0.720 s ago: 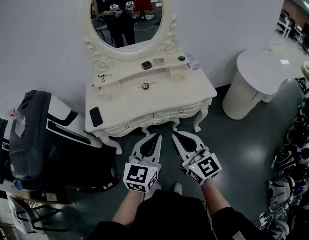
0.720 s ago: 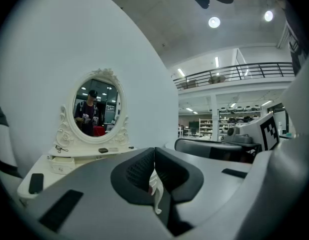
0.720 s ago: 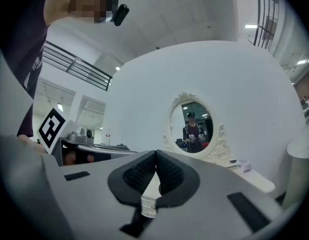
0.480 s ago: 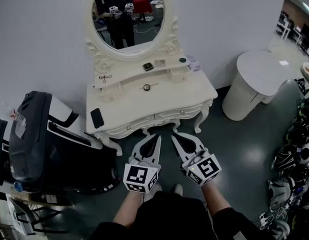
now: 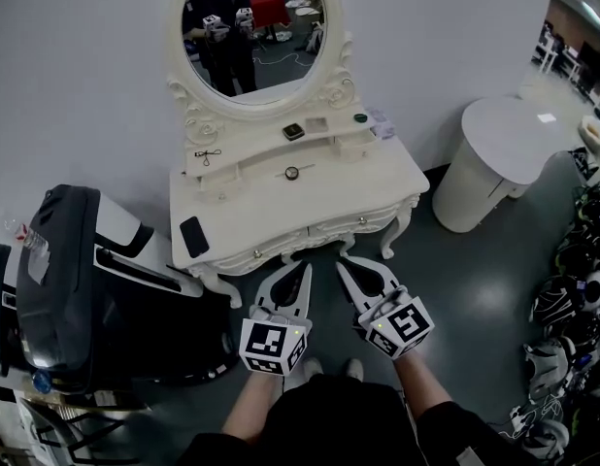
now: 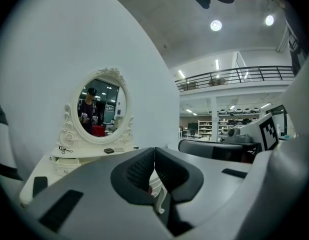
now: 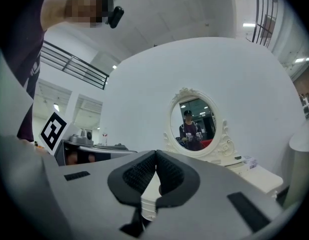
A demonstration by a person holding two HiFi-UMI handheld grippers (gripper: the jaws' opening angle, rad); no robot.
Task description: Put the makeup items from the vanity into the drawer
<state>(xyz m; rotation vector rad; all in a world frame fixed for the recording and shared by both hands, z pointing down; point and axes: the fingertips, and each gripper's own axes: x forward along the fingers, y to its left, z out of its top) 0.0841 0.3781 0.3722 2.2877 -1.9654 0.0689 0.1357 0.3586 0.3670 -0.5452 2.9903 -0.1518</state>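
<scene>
Lower centre of frame: left tool [image 5: 305,266] and right tool [image 5: 344,263] both closed, empty, near ornate cream desk [image 5: 281,214].

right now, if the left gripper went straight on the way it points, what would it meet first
Most likely the front of the vanity, near its middle: the shut left gripper points at it from close by. Exact height is unclear.

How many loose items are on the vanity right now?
6. On the shelf, left to right: scissor-like tool, dark square compact, green round item; pale packet by its right end. On the tabletop: round item mid-back, black flat case front-left. Smaller ones may go unseen.
</scene>
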